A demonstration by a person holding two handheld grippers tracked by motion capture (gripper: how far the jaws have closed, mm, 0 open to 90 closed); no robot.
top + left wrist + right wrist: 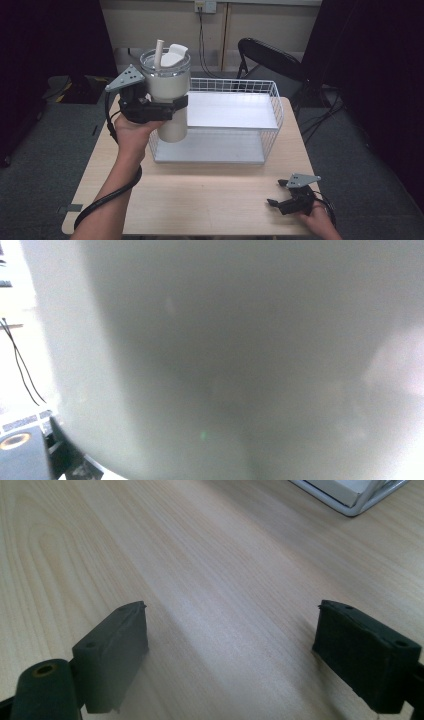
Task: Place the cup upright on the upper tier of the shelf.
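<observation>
Clamped around the waist of a cream tumbler (167,100), the left gripper (167,107) holds the cup upright in the air, its black jaws pressing the wall from either side. Seen from the left gripper view, the tumbler's pale wall (240,360) sits right against the camera, blurred. Above the jaws, the cup carries a clear lid (165,59) with a white straw (158,54) standing up from it. Just beyond and to the right of that gripper lies a white wire basket (272,107), its near left corner passing behind the tumbler's base; a flat grey panel (230,111) lines its floor. The person's left hand (131,134) grips the tool from below, a black cable (107,197) trailing back along the forearm. Well apart, at the near right corner of the light wooden table (200,190), the right gripper (278,193) rests low with the right hand (320,222) behind it, its jaws spread wide with bare tabletop (210,580) between them.
</observation>
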